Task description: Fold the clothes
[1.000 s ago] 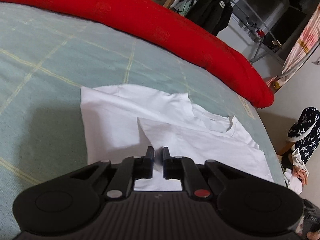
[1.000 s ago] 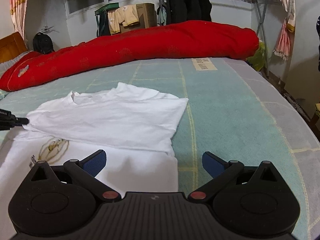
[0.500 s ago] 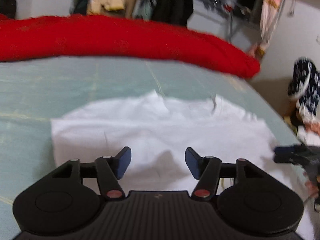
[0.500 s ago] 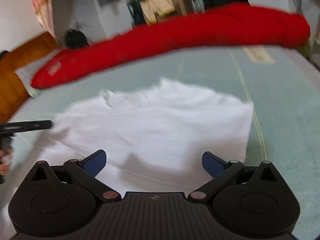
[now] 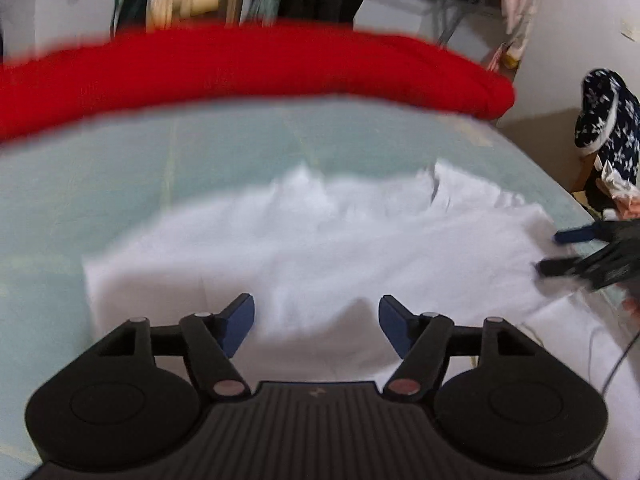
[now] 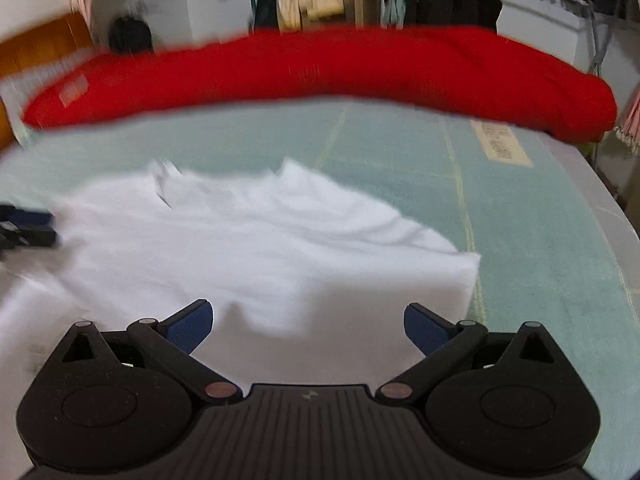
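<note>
The white garment (image 5: 320,240) lies partly folded on the green bed cover (image 6: 540,220), before the red bolster (image 5: 240,64). The left gripper (image 5: 316,320) is opening, jaws apart above the cloth, pinching nothing; the right gripper (image 6: 306,324) stands spread, empty. Risk: the loose fold could slump or crease if either descending finger drags it. No containers are visible.

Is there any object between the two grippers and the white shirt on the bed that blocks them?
Nothing visible does. The white shirt lies directly below the left gripper, whose jaws are opening with only cloth beneath them, and below the open right gripper. The red quilt lies behind the shirt, well clear.
</note>
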`<state>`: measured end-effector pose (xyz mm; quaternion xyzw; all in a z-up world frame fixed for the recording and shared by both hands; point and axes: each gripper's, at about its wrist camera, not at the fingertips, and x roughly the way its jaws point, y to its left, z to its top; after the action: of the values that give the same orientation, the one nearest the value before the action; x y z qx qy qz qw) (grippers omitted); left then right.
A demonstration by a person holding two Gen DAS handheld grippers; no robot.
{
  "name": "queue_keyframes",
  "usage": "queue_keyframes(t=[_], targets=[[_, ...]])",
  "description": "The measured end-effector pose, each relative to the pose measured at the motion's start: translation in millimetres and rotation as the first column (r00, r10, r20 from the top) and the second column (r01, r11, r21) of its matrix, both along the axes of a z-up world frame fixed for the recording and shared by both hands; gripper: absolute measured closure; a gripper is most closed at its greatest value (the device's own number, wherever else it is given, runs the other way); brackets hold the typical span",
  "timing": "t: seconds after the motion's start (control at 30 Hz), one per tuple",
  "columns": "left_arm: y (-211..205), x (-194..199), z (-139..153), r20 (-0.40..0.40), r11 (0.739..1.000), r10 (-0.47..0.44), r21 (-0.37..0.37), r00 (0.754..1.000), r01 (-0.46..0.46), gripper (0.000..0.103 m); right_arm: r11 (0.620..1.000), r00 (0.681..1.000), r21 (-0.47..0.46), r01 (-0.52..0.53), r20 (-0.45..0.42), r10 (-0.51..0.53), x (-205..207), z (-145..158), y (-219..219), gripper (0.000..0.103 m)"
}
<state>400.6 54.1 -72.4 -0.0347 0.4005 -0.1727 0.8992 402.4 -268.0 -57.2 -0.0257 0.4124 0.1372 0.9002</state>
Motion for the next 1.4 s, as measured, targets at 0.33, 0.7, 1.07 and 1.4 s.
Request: queue_keyframes(t=[0.33,0.7,1.07,1.4], targets=[[16,-36,17,0.018,1.000,-0.018,0.007,1.000,0.018,0.032,0.998,0.999,0.059,0.011,-0.037,-0.009,3,-6,-11,0.000],[17,-137,31,-0.016,0.991,-0.101,0.085,0.995,0.102,0.026,0.989,0.998,0.133,-0.059,-0.001,0.059,-132,60,23,0.000],[18,-253,3,-0.030,0.995,-0.057,0.077,0.998,0.059,0.016,0.985,0.990,0.120,0.128,-0.076,-0.119,-228,-5,57,0.000],[44,-202,71,0.048,0.998,-0.036,0.051,0.998,0.033,0.016,0.974,0.971,0.025,0.227,0.068,-0.228,-248,-18,80,0.000]])
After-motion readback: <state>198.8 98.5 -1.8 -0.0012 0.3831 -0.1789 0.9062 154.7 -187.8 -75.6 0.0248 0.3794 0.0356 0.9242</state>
